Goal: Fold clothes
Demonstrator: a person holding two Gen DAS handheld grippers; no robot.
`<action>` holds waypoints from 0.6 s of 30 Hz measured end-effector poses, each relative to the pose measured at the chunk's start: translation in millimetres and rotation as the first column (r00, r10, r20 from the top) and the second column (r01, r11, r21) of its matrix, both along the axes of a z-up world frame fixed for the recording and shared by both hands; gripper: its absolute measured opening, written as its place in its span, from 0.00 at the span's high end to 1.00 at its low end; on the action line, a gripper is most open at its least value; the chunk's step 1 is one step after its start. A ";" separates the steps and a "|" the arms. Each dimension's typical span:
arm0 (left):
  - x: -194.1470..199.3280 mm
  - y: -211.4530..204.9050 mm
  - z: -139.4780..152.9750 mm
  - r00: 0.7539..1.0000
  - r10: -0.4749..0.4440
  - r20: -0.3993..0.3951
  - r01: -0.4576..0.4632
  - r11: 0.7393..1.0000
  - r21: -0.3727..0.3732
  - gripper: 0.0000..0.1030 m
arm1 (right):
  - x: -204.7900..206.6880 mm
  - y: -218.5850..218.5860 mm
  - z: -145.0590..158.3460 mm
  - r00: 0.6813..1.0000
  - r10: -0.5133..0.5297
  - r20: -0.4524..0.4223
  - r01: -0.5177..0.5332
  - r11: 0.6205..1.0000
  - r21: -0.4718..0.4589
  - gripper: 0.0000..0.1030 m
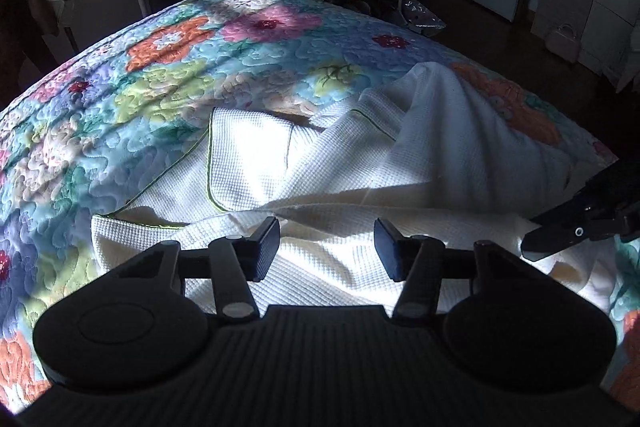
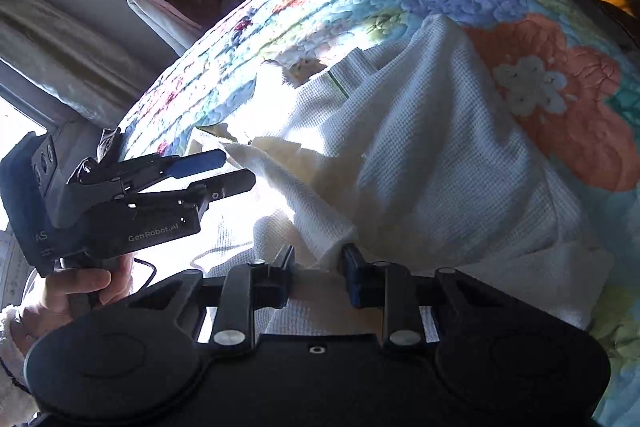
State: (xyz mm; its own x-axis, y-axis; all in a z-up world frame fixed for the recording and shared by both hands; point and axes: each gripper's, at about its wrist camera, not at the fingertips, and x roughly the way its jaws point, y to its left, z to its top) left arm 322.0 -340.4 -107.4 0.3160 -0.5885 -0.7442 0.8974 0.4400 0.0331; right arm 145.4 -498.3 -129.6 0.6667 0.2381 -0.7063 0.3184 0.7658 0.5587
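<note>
garment: white waffle-weave robe [image 1: 320, 163] with thin green piping, rumpled, lying on floral quilt [image 1: 160, 67] | left gripper [image 1: 326, 249]: jaws spread above fabric, pinching nothing | right gripper [image 2: 318, 269]: jaws pinching a raised fold of robe

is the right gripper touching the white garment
Touching. The right wrist view shows the right gripper with a ridge of the white waffle-knit garment pinched between its fingers.
</note>
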 end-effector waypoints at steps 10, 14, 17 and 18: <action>-3.7 -4.1 -10.9 0.966 -0.017 -0.256 0.016 1.000 -0.008 0.46 | -28.3 60.1 -2.2 0.976 0.216 -0.032 -0.218 0.951 -0.218 0.84; -1.4 -4.4 -25.5 0.932 0.023 -0.362 -0.028 1.000 -0.008 0.44 | -29.3 68.0 -6.1 0.964 0.263 -0.035 -0.264 0.933 -0.245 0.84; -6.4 -1.9 -31.0 0.947 0.061 -0.316 -0.071 0.997 -0.019 0.76 | -27.3 68.4 -2.2 0.959 0.283 0.003 -0.276 0.938 -0.209 0.84; -8.3 -1.5 -31.6 0.955 0.062 -0.292 -0.069 0.998 -0.014 0.84 | -27.0 68.5 -1.1 0.959 0.282 0.010 -0.274 0.939 -0.206 0.84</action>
State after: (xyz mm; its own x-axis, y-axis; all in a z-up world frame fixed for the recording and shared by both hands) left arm 313.7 -341.9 -139.0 0.1264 -0.5925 -0.7956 0.8358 0.4956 -0.2363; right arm 118.4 -429.8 -130.7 0.6222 0.2739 -0.7334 0.0579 0.9181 0.3920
